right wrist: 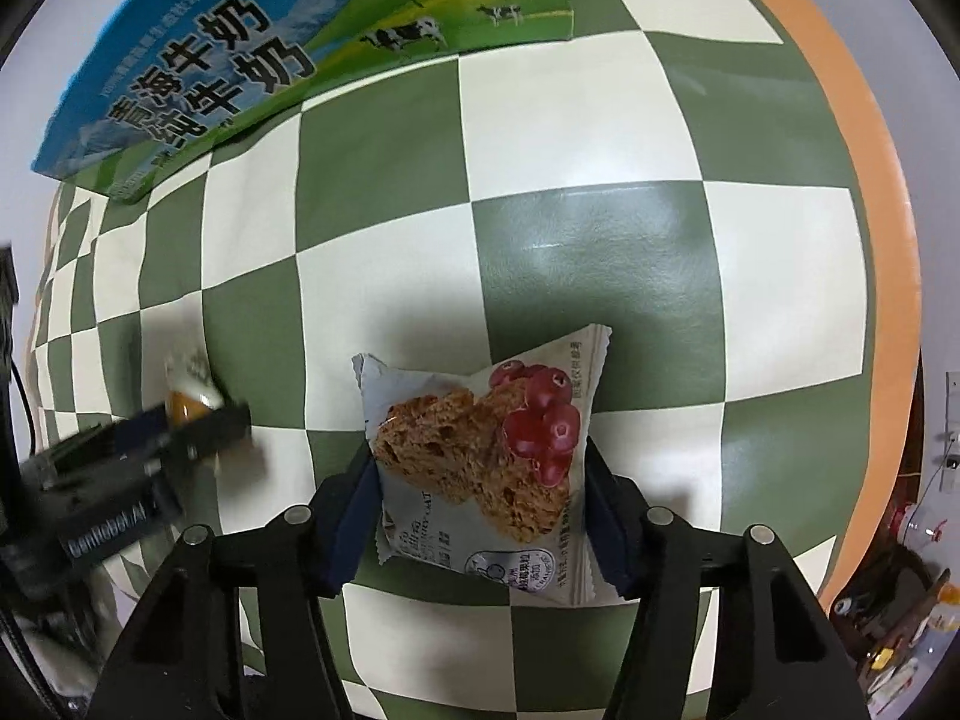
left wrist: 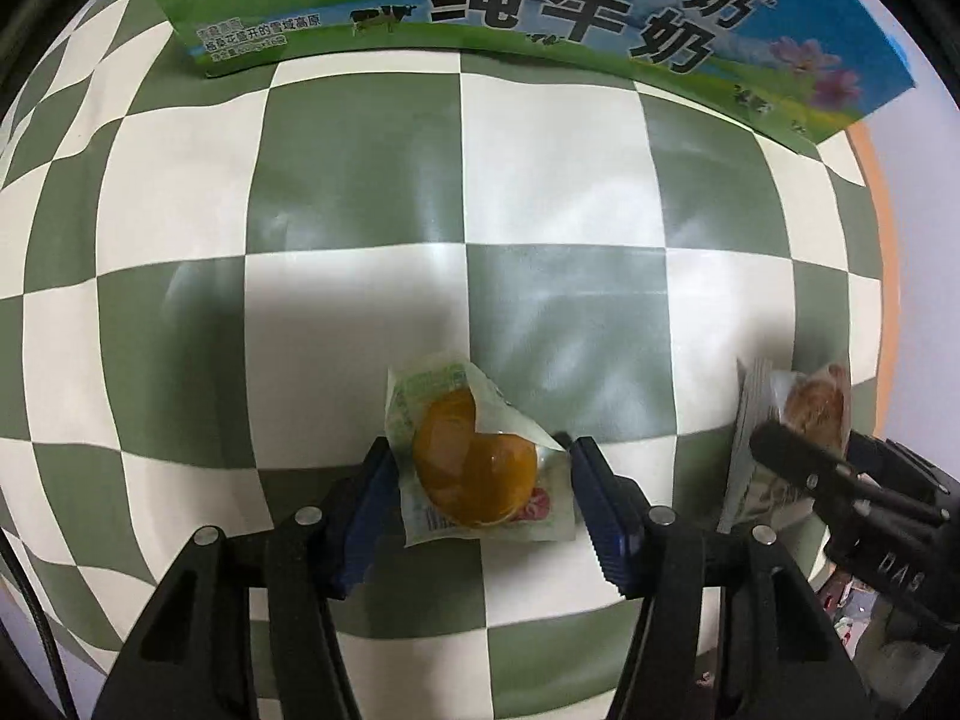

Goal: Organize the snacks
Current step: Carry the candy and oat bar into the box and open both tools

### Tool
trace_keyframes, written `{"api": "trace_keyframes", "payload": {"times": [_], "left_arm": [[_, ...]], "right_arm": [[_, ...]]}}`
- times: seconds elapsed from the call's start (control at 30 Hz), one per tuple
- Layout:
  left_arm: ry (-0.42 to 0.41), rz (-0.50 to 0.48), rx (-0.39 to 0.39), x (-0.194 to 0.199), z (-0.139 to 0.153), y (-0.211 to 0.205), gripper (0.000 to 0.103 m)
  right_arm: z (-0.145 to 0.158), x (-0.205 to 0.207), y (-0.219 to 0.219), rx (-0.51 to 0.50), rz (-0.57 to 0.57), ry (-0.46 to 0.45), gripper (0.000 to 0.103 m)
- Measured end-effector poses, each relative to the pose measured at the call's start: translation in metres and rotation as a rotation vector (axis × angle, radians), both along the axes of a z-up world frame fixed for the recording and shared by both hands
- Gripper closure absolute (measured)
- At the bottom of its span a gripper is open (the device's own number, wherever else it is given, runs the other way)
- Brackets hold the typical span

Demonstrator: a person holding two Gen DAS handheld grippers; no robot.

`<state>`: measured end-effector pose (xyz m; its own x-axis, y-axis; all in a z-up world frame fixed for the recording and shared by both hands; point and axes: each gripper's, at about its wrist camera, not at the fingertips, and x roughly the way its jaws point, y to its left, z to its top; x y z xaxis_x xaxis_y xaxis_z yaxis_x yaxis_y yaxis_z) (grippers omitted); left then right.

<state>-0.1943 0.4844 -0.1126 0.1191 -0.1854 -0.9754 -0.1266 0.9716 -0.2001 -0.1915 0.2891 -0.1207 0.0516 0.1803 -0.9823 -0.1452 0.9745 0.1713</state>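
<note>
A clear-and-green packet with an orange-brown egg-like snack [left wrist: 474, 468] sits between the blue pads of my left gripper [left wrist: 477, 450], which touch its two sides. A grey packet showing a brown oat cake and red berries [right wrist: 480, 456] is squeezed between the pads of my right gripper [right wrist: 480, 456]. In the left wrist view the right gripper [left wrist: 780, 444] stands at the far right, with its packet [left wrist: 810, 402] partly hidden behind it. The right wrist view shows the left gripper [right wrist: 204, 414] blurred at the left, with its packet [right wrist: 189, 390] partly in sight. Both grippers point down at the table.
A green-and-white checked cloth [left wrist: 360, 180] covers the table. A blue-and-green milk carton box [left wrist: 540, 12] [right wrist: 240, 60] stands at the far edge. The orange table rim [right wrist: 888, 240] curves along the right, and beyond it lies floor clutter [right wrist: 900, 618].
</note>
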Motion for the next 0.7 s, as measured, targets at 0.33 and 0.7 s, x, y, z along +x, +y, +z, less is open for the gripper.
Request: {"api": "trace_keyframes", "payload": {"times": [0.33,0.7], "left_arm": [[-0.064,0.052,-0.147,-0.012,0.065,0.044,0.047],[-0.311,0.005,-0.223,0.09,0.197,0.028,0.047]], "right_arm": [[0.038,0.002,-0.018,0.095,-0.022,-0.042,0.041],[0.176,0.051,-0.014,0.281,0.015,-0.228,0.041]]}}
